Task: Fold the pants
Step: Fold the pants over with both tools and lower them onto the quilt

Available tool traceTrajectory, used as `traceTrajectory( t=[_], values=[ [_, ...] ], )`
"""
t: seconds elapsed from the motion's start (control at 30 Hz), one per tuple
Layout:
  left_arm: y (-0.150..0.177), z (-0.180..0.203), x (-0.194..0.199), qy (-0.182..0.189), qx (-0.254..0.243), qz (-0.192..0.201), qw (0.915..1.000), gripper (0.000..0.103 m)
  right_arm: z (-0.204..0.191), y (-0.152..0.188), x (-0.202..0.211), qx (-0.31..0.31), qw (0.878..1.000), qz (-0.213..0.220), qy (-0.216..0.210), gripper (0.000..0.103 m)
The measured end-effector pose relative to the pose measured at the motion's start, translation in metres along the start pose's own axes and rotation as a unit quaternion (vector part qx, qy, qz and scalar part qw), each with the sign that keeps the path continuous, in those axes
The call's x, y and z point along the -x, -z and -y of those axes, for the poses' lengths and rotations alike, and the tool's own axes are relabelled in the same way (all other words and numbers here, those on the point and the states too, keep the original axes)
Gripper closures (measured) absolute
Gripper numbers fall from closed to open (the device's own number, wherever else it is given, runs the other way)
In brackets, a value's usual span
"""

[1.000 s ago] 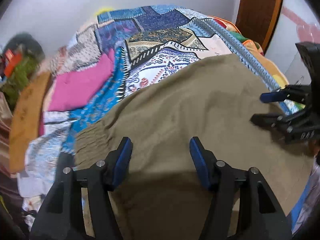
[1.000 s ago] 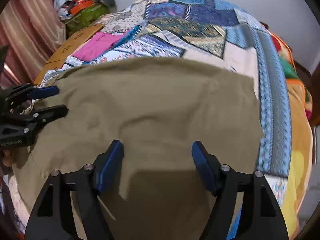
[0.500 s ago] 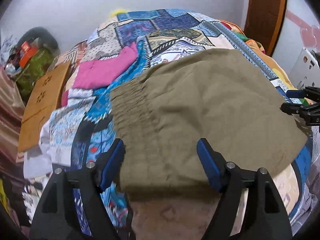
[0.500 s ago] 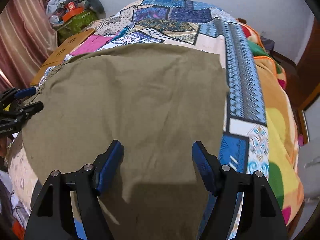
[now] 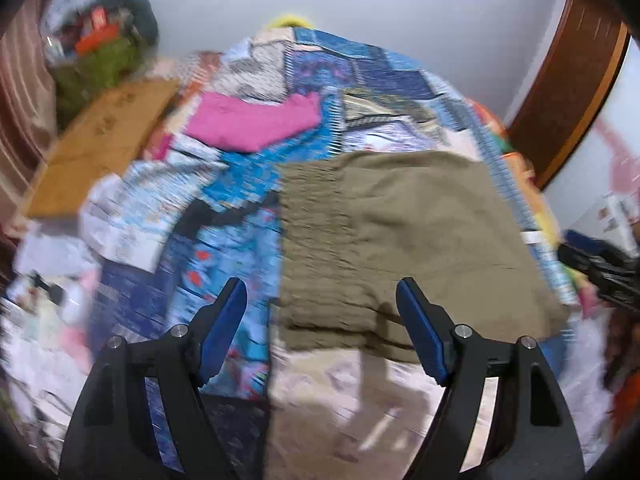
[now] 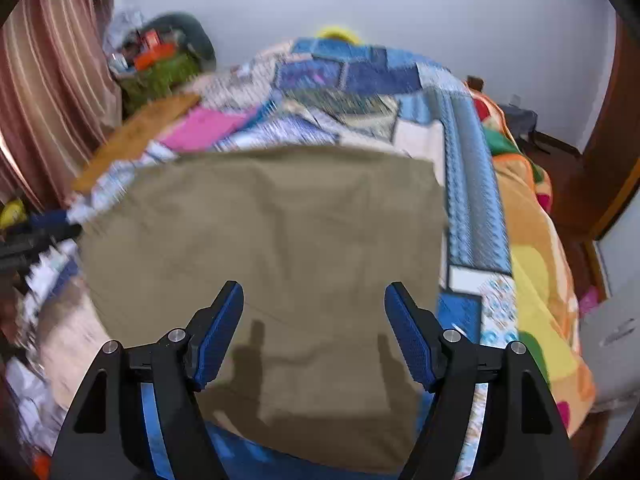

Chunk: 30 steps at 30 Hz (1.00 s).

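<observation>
The olive-khaki pants (image 5: 404,240) lie folded into a flat rectangle on the patchwork bedspread (image 5: 360,72), elastic waistband toward the left. They also fill the middle of the right wrist view (image 6: 272,248). My left gripper (image 5: 322,320) is open and empty, held back from the pants' near left corner. My right gripper (image 6: 314,320) is open and empty, above the pants' near edge. Each gripper shows at the edge of the other's view: the right one (image 5: 600,268), the left one (image 6: 36,236).
A pink folded garment (image 5: 252,120) lies on the bed behind the pants. A wooden board (image 5: 100,140) and a pile of clutter (image 5: 104,52) stand at the bed's left. A wooden door frame (image 5: 576,92) is at the right. An orange blanket (image 6: 532,248) covers the bed's right side.
Both grippers have pulled back and up from the pants, still open. The pants look smaller and farther away, and stay flat on the bed.
</observation>
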<state>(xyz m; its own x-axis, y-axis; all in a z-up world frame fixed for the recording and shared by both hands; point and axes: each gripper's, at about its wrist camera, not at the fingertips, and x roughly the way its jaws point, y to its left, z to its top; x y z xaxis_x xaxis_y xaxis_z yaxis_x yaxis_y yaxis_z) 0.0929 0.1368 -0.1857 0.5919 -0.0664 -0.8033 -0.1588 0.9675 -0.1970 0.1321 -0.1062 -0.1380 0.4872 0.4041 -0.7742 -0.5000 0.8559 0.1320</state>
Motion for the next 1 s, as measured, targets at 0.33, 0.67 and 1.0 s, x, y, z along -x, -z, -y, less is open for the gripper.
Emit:
traceTrajectory(
  t=[0.33,0.67,1.0],
  values=[
    [0.033,0.004,-0.016,0.125,0.057,-0.079,0.9874,0.026,-0.06,-0.006,-0.022,0.047,0.998,0.013,-0.045,0.033],
    [0.02,-0.007,-0.05,0.218,0.152,-0.082,0.9606,0.018,-0.059,0.014,-0.055,0.042,0.996,-0.031,-0.077,0.033],
    [-0.013,-0.014,-0.073,0.159,0.169,-0.074,0.9698,0.049,-0.055,0.015,-0.058,0.051,0.994,-0.028,-0.088,0.031]
  ],
)
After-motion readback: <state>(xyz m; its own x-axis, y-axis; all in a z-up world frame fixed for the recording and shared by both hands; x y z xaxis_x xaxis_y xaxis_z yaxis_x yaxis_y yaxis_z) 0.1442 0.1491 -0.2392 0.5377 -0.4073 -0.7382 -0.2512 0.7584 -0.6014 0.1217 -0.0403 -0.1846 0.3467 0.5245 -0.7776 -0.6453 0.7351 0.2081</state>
